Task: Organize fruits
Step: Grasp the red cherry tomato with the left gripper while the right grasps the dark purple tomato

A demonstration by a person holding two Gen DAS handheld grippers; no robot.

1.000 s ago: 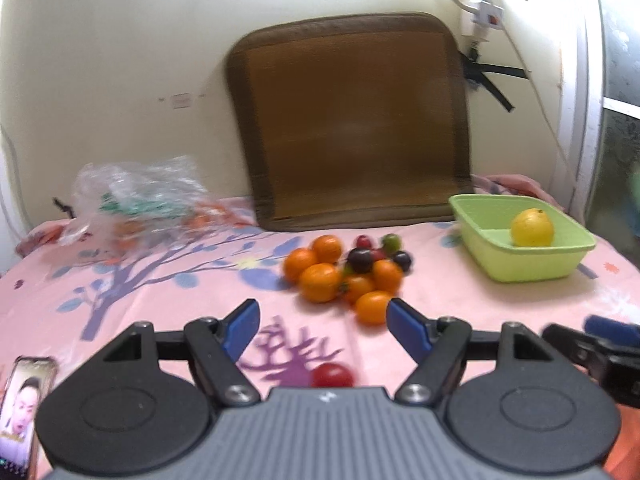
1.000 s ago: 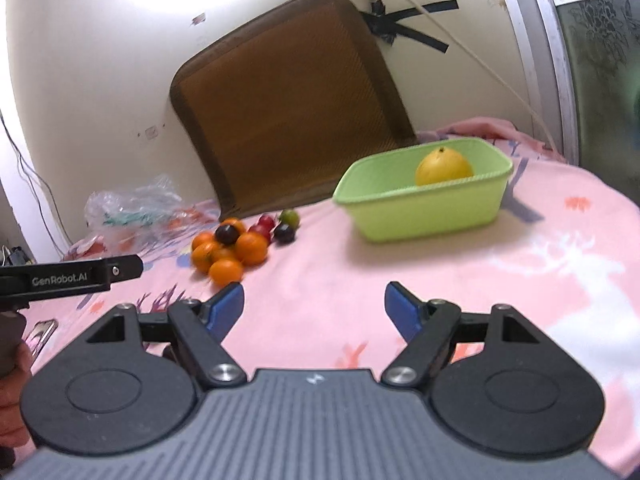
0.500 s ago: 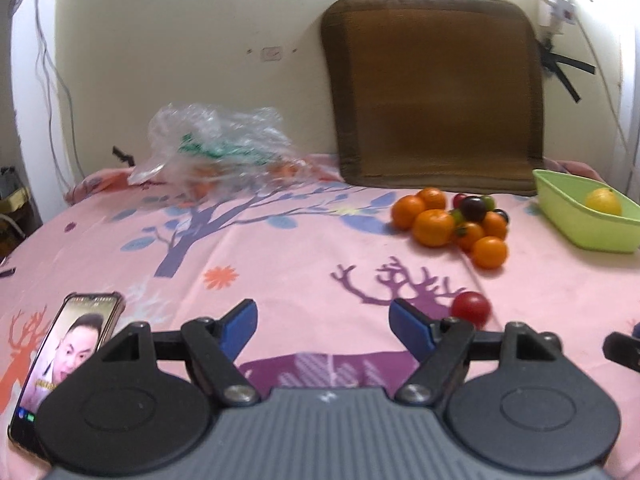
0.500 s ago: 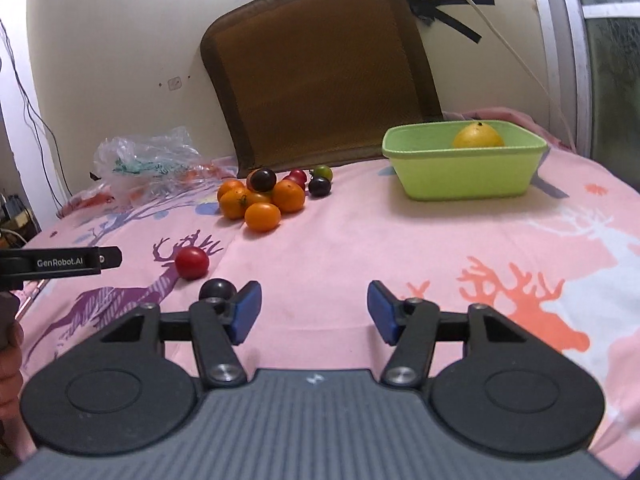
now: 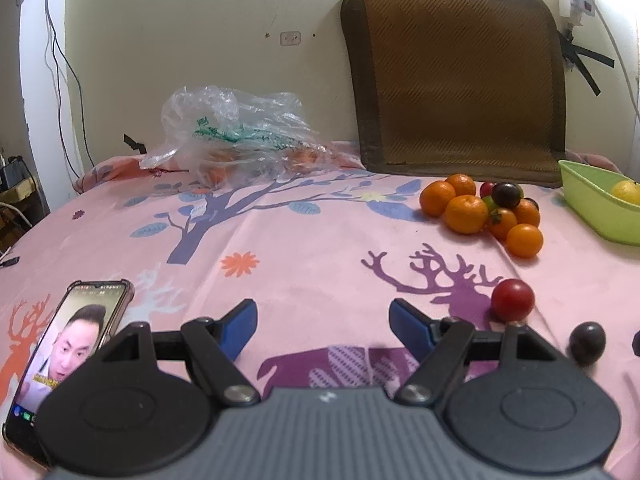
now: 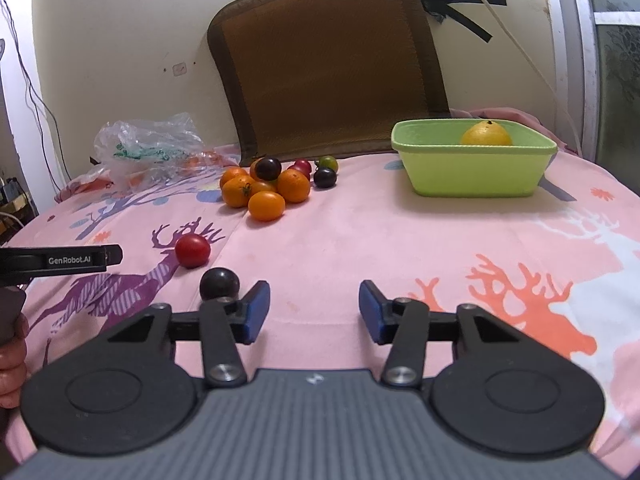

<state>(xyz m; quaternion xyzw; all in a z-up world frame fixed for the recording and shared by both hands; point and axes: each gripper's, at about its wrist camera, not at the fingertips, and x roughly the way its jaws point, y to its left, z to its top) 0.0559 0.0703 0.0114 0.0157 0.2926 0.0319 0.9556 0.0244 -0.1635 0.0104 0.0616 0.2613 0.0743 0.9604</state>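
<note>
Right wrist: green tub [image 6: 472,180] long axis sideways

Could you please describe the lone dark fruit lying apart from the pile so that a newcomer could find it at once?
Start at the green tub at the far right of the pink cloth, then move left past the heap of oranges and toward the near edge. Two small round fruits lie there apart from the heap; the dark fruit is the nearer one, almost black, beside the red tomato.

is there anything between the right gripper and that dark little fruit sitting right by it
Nothing visible. The dark fruit lies on the pink cloth just beyond the open right hand-held gripper, off its left fingertip, not between the fingers.
</note>
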